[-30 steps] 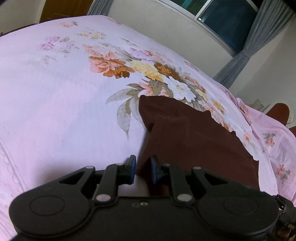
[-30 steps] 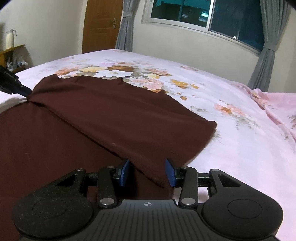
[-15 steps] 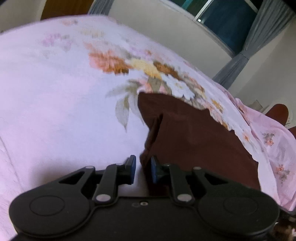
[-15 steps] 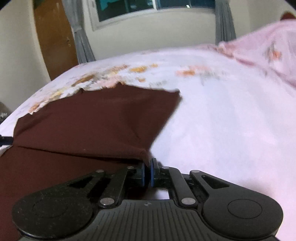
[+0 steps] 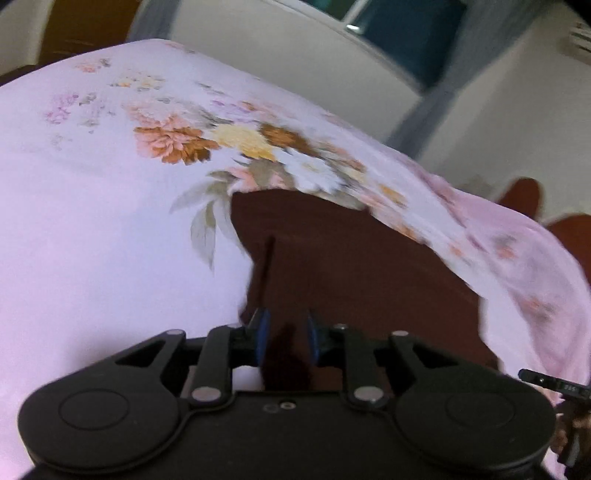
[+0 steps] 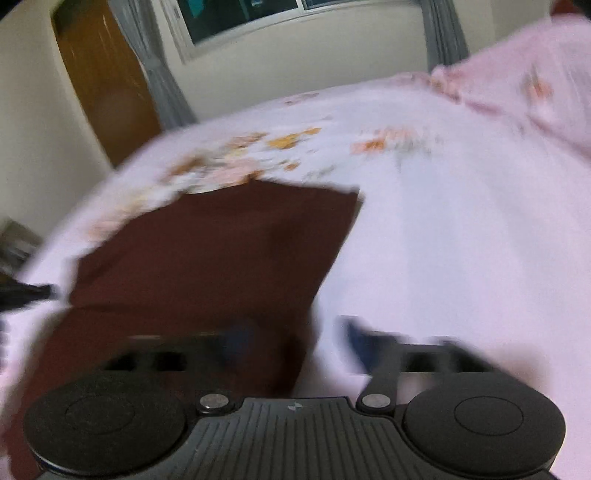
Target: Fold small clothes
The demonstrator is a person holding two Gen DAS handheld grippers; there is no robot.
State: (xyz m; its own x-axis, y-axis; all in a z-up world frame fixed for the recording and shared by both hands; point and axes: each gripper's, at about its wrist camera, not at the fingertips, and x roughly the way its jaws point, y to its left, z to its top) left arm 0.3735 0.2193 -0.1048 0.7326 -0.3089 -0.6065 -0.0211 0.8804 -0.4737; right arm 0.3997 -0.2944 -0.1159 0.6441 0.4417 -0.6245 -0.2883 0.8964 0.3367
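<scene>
A dark brown garment (image 5: 351, 266) lies folded on the floral pink bedsheet (image 5: 92, 221). My left gripper (image 5: 285, 332) is low over its near left edge. Its jaws are opening, and a bunch of the brown cloth sits loosely between the blue pads (image 5: 260, 332). In the blurred right wrist view the garment (image 6: 221, 240) shows a folded upper layer with a straight right edge. My right gripper (image 6: 295, 336) hovers at its near right corner, its jaws opening wide. The cloth edge lies by its left finger, and no pad presses on it.
The bedsheet (image 6: 461, 240) spreads bare to the right of the garment. A rumpled pink cover (image 6: 535, 81) lies at the far right. A wooden door (image 6: 107, 85), a window (image 6: 240, 14) and grey curtains stand behind the bed. The other gripper's tip (image 6: 22, 295) shows at the left edge.
My right gripper shut on the garment's near corner, then sprang wide open and let it go while rolling and sliding sideways. My left gripper rose slightly and its jaws widened.
</scene>
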